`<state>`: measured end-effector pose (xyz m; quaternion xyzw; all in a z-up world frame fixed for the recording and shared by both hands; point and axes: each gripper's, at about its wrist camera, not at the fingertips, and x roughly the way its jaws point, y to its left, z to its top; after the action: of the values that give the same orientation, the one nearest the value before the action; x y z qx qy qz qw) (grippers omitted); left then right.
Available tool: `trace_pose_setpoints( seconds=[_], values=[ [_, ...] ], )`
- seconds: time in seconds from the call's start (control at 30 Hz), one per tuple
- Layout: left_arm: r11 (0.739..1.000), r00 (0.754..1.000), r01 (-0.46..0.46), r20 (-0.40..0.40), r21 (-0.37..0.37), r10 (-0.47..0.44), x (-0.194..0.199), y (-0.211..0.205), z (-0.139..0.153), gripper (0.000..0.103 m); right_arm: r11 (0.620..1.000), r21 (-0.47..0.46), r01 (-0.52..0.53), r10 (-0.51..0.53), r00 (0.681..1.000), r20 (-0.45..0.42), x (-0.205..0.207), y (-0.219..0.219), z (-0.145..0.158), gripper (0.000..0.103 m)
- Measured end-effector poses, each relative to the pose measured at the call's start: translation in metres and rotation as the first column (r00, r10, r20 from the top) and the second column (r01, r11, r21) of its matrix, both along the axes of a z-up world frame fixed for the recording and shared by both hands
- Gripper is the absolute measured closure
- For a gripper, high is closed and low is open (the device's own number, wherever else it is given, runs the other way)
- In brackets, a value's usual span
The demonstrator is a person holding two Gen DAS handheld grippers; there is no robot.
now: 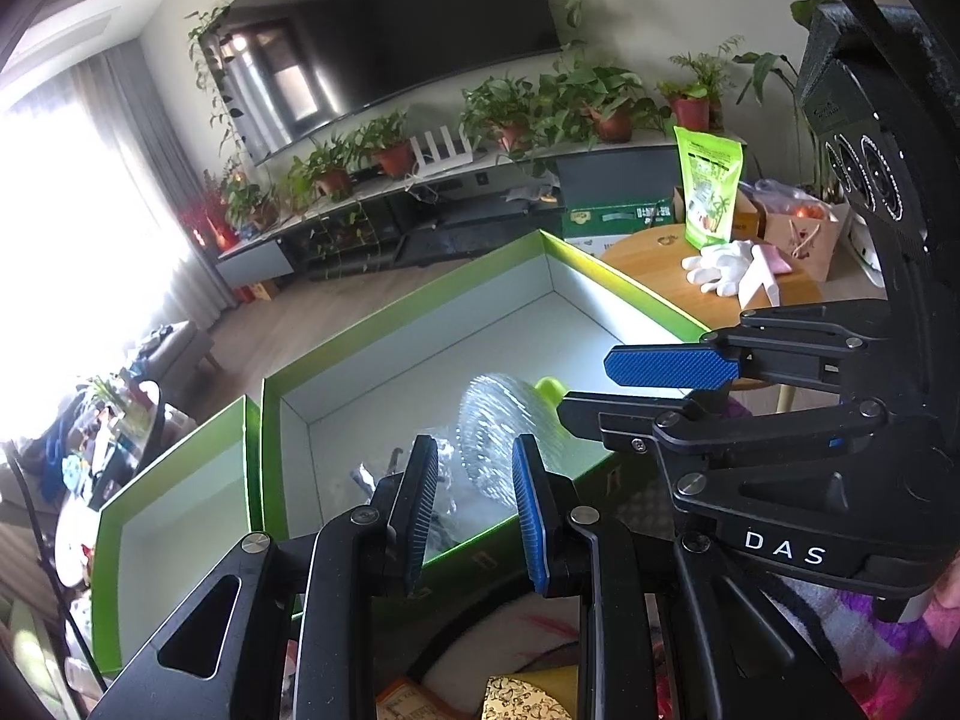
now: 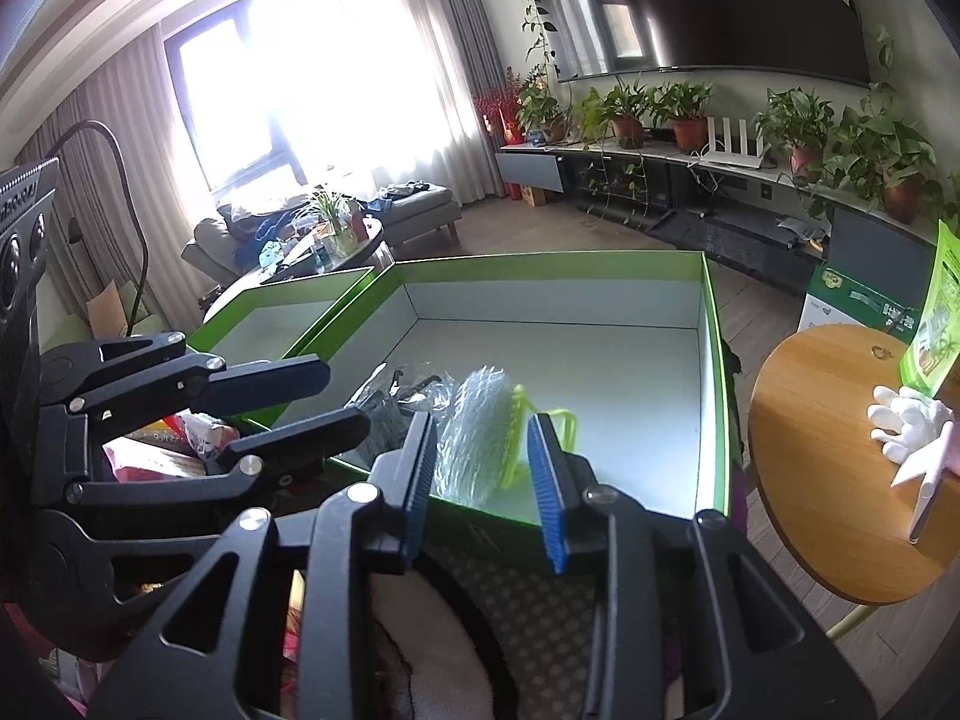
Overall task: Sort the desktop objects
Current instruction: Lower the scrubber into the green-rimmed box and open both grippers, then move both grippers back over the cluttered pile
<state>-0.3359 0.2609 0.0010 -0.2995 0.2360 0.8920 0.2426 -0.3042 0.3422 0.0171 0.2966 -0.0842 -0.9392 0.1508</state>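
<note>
A large green box with a white inside lies in front of both grippers. In it, near the front wall, is a bubble-wrapped item with a yellow-green part, motion-blurred in the left wrist view. My right gripper hangs over the box's front edge. Its blue pads stand on either side of the item without touching it. My left gripper is just to the left, jaws slightly apart with nothing between them. Clear packets of dark parts lie beside the wrapped item.
A second green tray adjoins the box on the left. To the right stands a round wooden table with white gloves and a green pouch. Colourful packets lie under the grippers.
</note>
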Motion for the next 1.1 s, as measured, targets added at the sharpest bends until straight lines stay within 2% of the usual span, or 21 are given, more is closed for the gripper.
trace_pose_setpoints(
  seconds=[0.33,0.7,0.93,1.1],
  values=[
    [1.000,0.999,0.017,-0.027,0.018,-0.017,0.012,0.000,0.014,0.077,1.000,0.006,0.007,-0.007,1.000,-0.022,0.010,0.001,0.012,0.071],
    [0.997,0.997,0.043,-0.073,0.059,-0.038,0.037,-0.004,0.047,0.077,0.999,0.020,0.043,-0.042,0.997,-0.063,0.036,0.001,0.042,0.071],
    [0.994,0.986,0.063,-0.160,0.084,-0.049,0.072,-0.011,0.080,0.077,0.997,0.026,0.072,-0.068,0.989,-0.130,0.069,-0.006,0.077,0.071],
    [0.991,0.969,0.078,-0.240,0.112,-0.049,0.102,-0.023,0.107,0.077,0.995,0.029,0.092,-0.085,0.979,-0.186,0.095,-0.014,0.105,0.071]
  ],
)
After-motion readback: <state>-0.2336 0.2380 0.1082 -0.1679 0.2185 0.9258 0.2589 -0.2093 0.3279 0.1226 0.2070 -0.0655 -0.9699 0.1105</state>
